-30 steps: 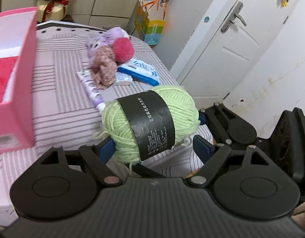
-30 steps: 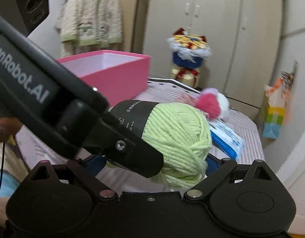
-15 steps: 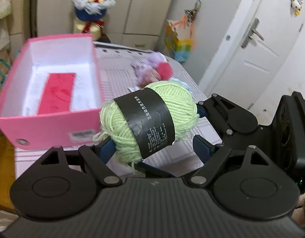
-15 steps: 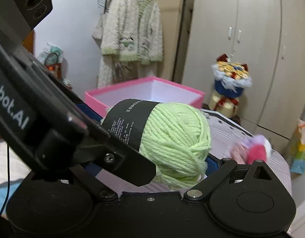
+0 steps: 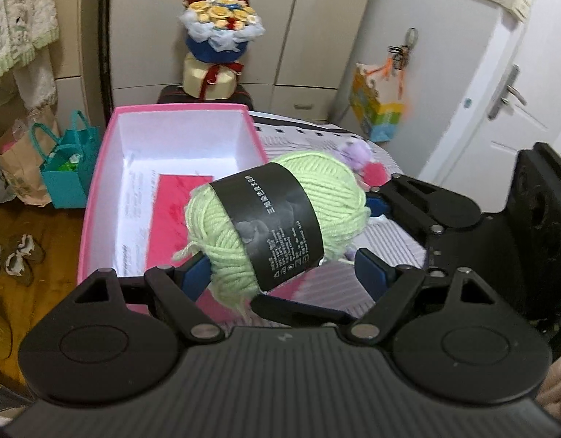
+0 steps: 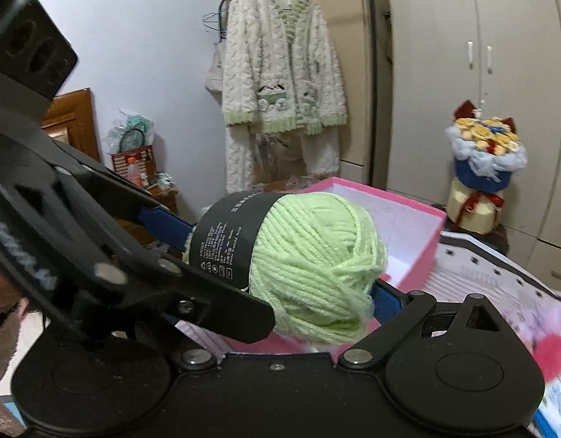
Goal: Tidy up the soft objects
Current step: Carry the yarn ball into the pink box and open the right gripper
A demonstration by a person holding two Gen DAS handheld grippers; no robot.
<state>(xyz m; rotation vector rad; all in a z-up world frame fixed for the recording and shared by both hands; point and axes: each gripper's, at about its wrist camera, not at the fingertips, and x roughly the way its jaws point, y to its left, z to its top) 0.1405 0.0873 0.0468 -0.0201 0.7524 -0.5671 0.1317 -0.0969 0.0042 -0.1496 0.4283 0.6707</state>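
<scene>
A light green yarn ball (image 5: 276, 215) with a black paper band hangs in the air, gripped by both grippers at once. My left gripper (image 5: 284, 273) is shut on its ends. My right gripper (image 6: 276, 255) is shut on it from the other side; the yarn (image 6: 316, 266) fills its jaws. The ball is over the near right corner of an open pink box (image 5: 98, 197) with a white inside and a red card on its floor. The box also shows behind the yarn in the right wrist view (image 6: 422, 244).
The box stands on a striped bed cover (image 5: 386, 241). A purple plush (image 5: 353, 153) and a pink pom-pom (image 5: 375, 175) lie behind the yarn. A flower bouquet (image 5: 218, 51), wardrobes, a hanging robe (image 6: 280, 84), a door (image 5: 514, 91) and floor bags (image 5: 68, 168) surround the bed.
Both grippers have carried the yarn ball left, from over the bed cover to above the pink box. The box has come fully into view; the plush toys have slid behind.
</scene>
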